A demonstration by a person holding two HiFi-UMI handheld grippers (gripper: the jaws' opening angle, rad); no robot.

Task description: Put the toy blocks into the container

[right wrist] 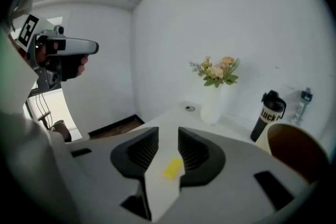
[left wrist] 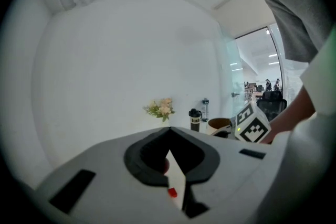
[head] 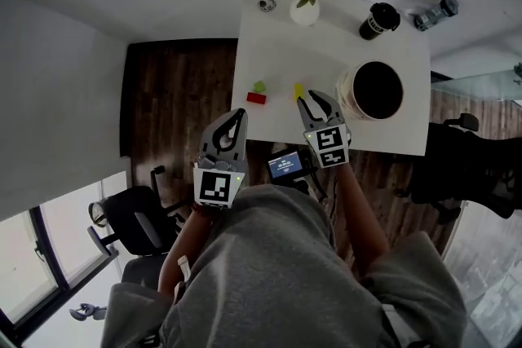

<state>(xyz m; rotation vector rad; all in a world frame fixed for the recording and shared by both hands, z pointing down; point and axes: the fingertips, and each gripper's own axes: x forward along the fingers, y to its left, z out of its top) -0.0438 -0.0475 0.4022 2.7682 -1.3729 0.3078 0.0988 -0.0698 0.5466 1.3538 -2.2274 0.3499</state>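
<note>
On the white table lie a green block, a red block and a yellow block. The white container, dark inside, stands to their right. My right gripper is open just in front of the yellow block. In the right gripper view the yellow block lies on the table between the spread jaws of that gripper, untouched. My left gripper hangs off the table's near edge, shut and empty. The left gripper view shows this gripper with the red block beyond it.
A vase of flowers, a black cup, a water bottle and a small round object stand along the table's far side. Dark wood floor lies left of the table. Office chairs stand nearby.
</note>
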